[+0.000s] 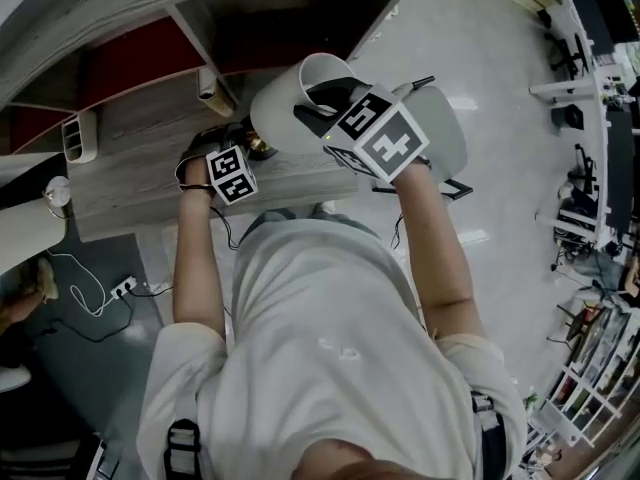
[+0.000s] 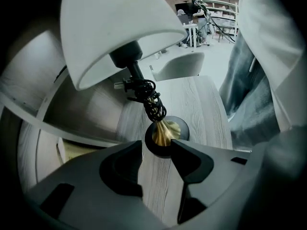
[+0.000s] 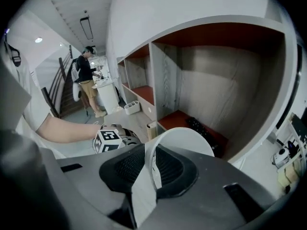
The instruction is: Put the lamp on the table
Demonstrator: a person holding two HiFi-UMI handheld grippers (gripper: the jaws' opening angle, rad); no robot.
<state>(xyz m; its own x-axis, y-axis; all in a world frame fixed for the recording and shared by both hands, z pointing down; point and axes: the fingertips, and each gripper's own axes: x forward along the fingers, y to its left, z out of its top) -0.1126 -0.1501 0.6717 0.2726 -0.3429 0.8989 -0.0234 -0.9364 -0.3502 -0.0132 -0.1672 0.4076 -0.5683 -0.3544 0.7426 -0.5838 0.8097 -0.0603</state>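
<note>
Right claw [image 3: 151, 169] on lampshade rim [image 3: 192, 139]

Head view looks steeply down; close gripper views share the lamp [image 2: 120, 28]

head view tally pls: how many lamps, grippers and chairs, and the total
lamp: 1
grippers: 2 (left gripper, right gripper)
chair: 1
total: 4
</note>
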